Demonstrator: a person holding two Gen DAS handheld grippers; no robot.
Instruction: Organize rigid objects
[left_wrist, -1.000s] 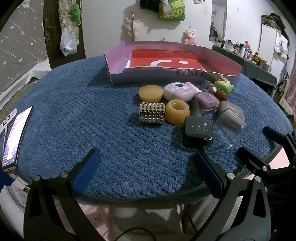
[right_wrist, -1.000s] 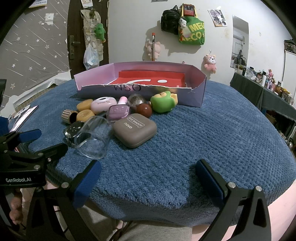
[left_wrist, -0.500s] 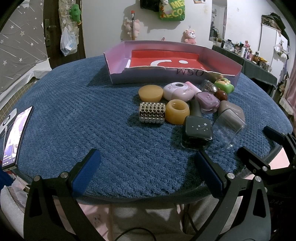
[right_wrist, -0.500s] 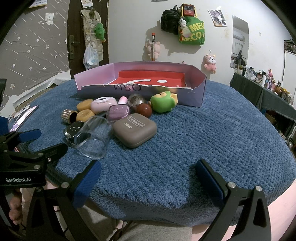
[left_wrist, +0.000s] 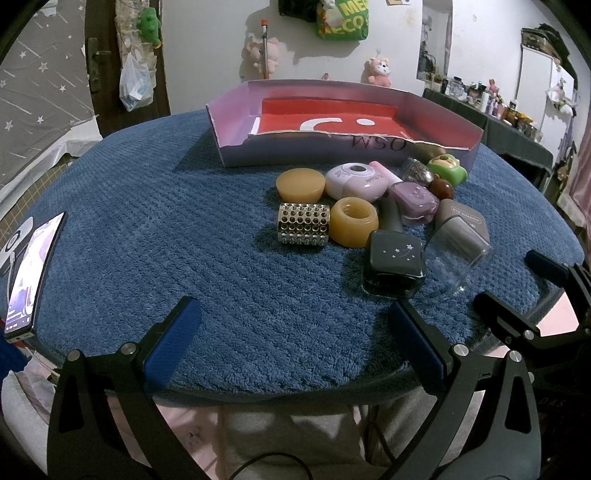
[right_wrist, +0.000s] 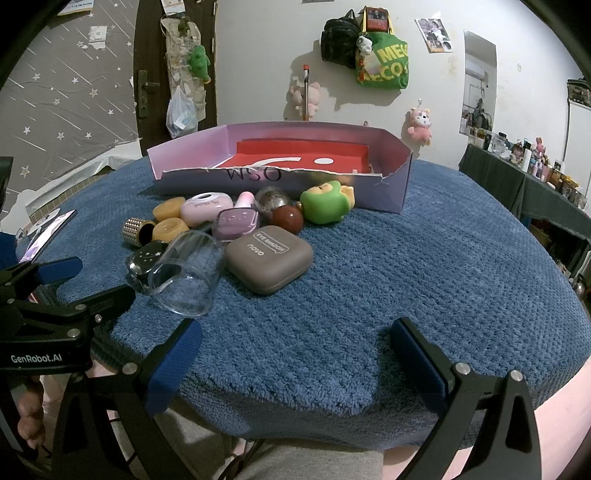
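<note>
Left wrist view: nothing sorted yet, by my reading. The shallow lilac box, red-lined, sits at the far side of the blue mat, and I see no loose object inside it.

All the rigid pieces lie in one cluster just in front of the box's torn near wall:
- amber puck and pink round case, closest to the box wall
- green frog figure, touching or nearly touching the box's right end
- brown ball and speckled ball, just before the frog
- purple compact, mid-cluster
- studded gold cylinder on its side, with the amber ring touching it
- dark star-marked bottle, lying down on the cluster's near edge
- clear glass cup, tipped on its side beside the bottle
- brown eye-shadow case, nearest piece on the right

My left gripper hangs at the mat's near edge, jaws spread wide, holding nothing. My right gripper is likewise spread and empty, well short of the cluster.

A phone lies at the mat's left edge, far from the box; I judge it no part of the job.

Judgement: the whole task remains. Every piece appears to need carrying to the box. The cup and eye-shadow case look like the easiest first picks for the right side, the studded cylinder for the left.
</note>
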